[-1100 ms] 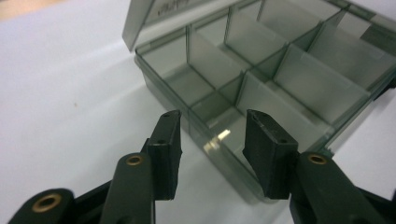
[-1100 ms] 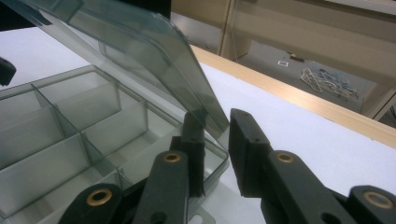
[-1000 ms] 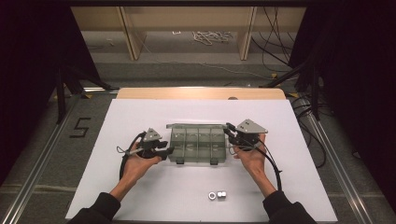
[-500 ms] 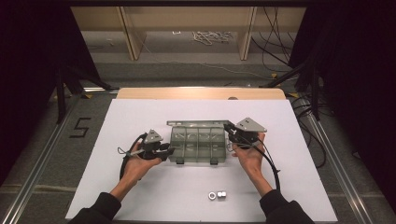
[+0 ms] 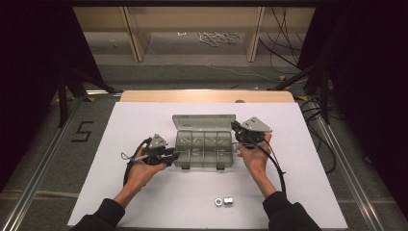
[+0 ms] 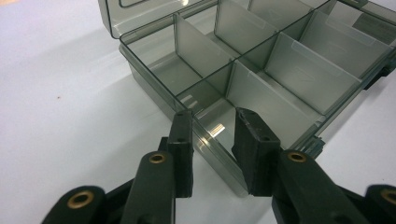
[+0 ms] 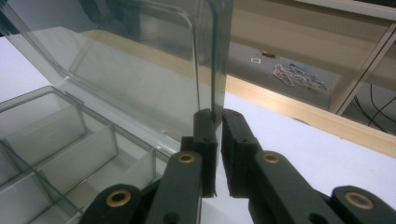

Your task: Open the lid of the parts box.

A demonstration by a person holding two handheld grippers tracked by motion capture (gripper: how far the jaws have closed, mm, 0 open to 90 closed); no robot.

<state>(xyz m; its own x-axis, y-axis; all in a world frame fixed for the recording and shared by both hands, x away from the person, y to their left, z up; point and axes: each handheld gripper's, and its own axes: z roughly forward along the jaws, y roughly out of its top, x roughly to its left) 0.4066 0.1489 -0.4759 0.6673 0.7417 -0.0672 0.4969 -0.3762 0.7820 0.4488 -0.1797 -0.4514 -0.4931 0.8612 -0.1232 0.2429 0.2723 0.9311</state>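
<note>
A clear grey compartment box (image 5: pixel 204 150) lies mid-table on the white sheet, its lid (image 5: pixel 204 121) raised at the back. My left gripper (image 5: pixel 174 155) is at the box's front left corner. In the left gripper view its jaws (image 6: pixel 214 114) have just been closing and pinch that corner of the box (image 6: pixel 289 70), one pad on each side. My right gripper (image 5: pixel 235 127) is at the lid's right end. In the right gripper view its jaws (image 7: pixel 218 114) have just been closing onto the upright lid (image 7: pixel 140 70) and clamp its edge. The compartments (image 7: pixel 56 135) look empty.
Two small metal nuts (image 5: pixel 223 201) lie on the white sheet (image 5: pixel 312 159) near the front edge, between the person's forearms. A wooden strip (image 5: pixel 207 96) borders the far edge. Cables trail from both grippers toward the person.
The lid has swung up from a low angle to nearly upright, carried by the right gripper. The left gripper has stayed at the box's corner.
</note>
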